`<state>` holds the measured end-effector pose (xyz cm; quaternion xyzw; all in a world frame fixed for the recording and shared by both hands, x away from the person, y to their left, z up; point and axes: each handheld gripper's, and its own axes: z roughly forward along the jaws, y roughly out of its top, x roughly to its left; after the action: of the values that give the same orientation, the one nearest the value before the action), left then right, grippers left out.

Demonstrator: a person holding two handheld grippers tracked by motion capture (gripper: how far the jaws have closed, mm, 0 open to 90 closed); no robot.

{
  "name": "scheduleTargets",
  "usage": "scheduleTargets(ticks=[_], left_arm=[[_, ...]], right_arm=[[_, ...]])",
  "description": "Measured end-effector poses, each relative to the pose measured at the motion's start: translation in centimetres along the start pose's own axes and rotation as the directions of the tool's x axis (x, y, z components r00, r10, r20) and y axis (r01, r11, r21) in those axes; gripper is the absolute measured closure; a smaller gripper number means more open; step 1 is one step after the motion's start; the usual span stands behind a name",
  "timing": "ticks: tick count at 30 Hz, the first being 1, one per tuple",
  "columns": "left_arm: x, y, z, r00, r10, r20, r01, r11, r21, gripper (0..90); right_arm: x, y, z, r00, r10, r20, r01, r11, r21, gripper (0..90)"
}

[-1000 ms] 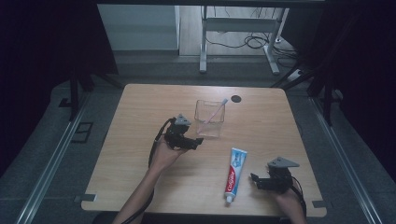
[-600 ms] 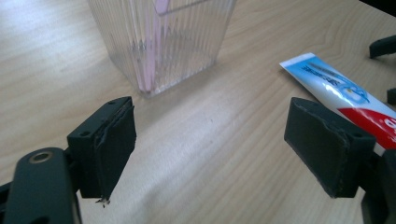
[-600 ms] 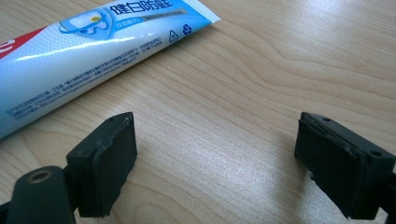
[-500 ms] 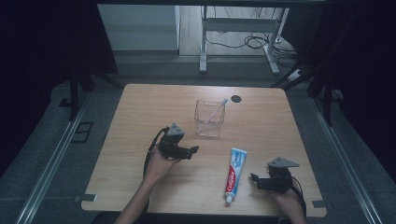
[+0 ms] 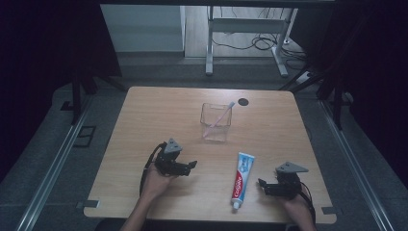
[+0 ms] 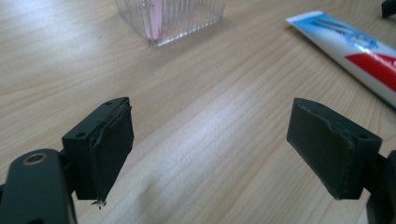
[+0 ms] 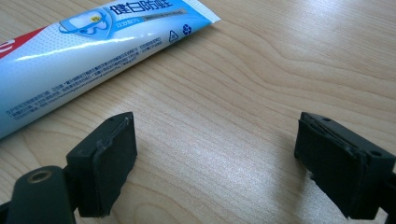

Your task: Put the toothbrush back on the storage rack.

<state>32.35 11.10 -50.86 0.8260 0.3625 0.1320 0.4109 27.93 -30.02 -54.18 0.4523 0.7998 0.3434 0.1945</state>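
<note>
while empty, both claws (image 6: 210, 149) wide apart

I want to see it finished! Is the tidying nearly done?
About halfway, it seems. The toothbrush already stands in the clear cup. The toothpaste still lies flat on the table, beside the open right tongs. The left tongs are open too, holding nothing.
</note>
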Motion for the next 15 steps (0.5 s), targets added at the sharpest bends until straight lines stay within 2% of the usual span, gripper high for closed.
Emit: scheduleTargets(ticks=[4,15], left_arm=[[-0.4,-0.9,0.0,0.9996,0.025,-0.012,-0.025,0.9997,0.008,14.8],[-1.7,-3.1,0.0,0.9989,0.043,-0.016,-0.043,0.9985,0.033,14.5]], right_arm=[[0.0,0.0,0.0,1.0,0.001,0.0,-0.001,1.0,0.0,12.7],[0.0,0.0,0.0,1.0,-0.001,0.0,0.001,1.0,0.0,12.8]])
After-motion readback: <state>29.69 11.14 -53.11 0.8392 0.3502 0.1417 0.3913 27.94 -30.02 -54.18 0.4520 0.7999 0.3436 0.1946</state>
